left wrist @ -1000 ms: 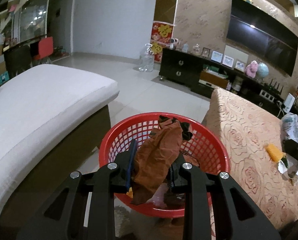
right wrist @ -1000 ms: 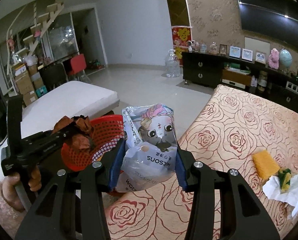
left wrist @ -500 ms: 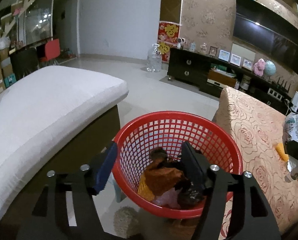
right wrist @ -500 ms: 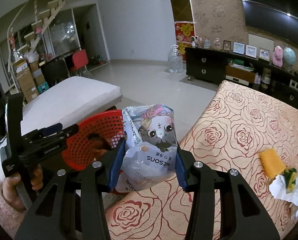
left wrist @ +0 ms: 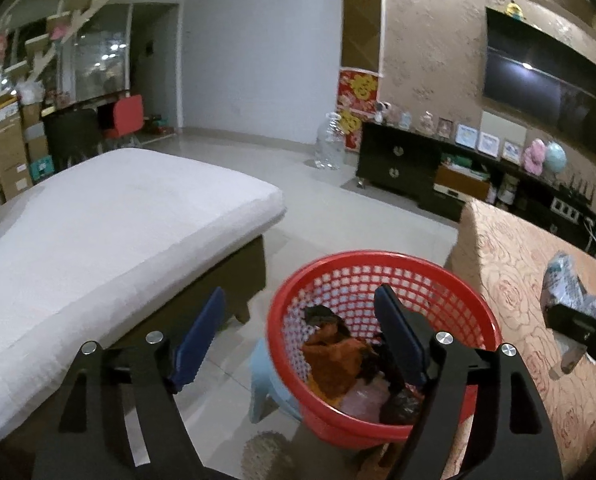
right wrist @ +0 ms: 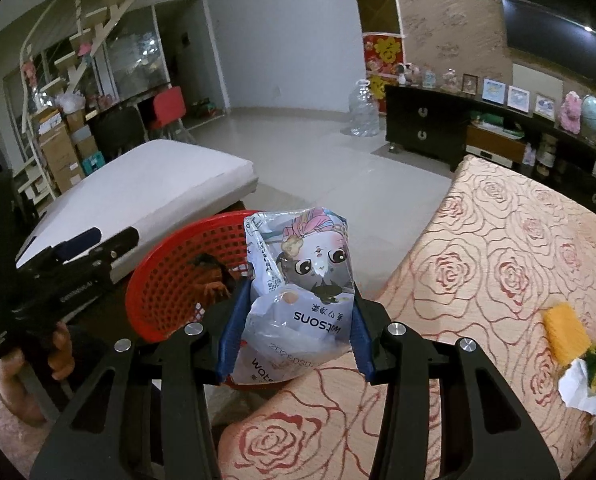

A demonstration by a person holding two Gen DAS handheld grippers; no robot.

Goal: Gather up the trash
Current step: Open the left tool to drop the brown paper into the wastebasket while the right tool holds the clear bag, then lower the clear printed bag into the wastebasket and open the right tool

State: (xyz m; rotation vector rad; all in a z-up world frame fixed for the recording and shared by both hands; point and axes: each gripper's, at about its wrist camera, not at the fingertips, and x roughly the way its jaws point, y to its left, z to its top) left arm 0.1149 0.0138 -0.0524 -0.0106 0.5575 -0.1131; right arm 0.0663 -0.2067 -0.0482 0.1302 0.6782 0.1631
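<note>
Wrapper (right wrist: pixel 302 300), thin crinkly plastic: likely light, soft, slippery. Right gripper (right wrist: pixel 295 328) clamps its middle, just beside red basket (right wrist: pixel 177 280). Left gripper (left wrist: pixel 298 336) spread apart above basket, empty.

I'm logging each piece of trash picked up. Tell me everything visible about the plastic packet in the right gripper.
The Watsons packet is crinkled, glossy, pale plastic film with a cartoon face, pink headwrap and upside-down lettering. It stands upright, clamped between the right gripper's blue fingers, above the edge of the rose-patterned tablecloth, beside the red basket. Nothing else touches it.
</note>
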